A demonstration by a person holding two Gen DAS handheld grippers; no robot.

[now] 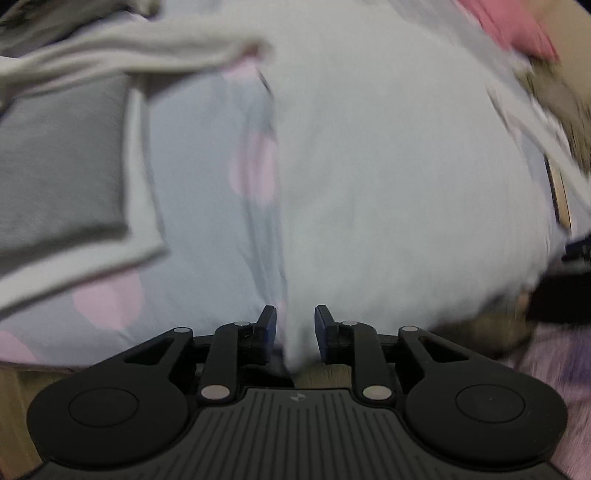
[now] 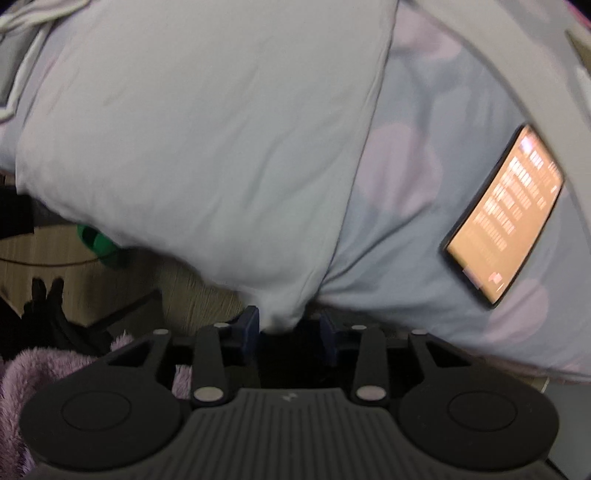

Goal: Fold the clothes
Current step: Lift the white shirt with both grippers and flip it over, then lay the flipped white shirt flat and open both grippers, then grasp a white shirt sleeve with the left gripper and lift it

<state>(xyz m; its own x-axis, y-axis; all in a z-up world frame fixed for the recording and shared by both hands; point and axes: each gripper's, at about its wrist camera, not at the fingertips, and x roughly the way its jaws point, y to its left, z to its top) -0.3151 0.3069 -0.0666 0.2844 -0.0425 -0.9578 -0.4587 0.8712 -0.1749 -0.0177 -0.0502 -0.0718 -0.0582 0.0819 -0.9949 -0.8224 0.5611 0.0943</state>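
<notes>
A pale white garment lies spread over the bed, blurred by motion. Its near corner hangs down between the fingers of my left gripper, whose jaws are close together and shut on that corner. In the right wrist view the same garment reaches past the bed edge over the floor. Its other near corner is bunched between the fingers of my right gripper, which is shut on it, the cloth pressed against the left finger.
The bed sheet is grey-blue with pink dots. A folded grey and white garment lies at the left and something pink at the far right. A lit phone rests on the sheet. Purple fluffy fabric and a green object are low left.
</notes>
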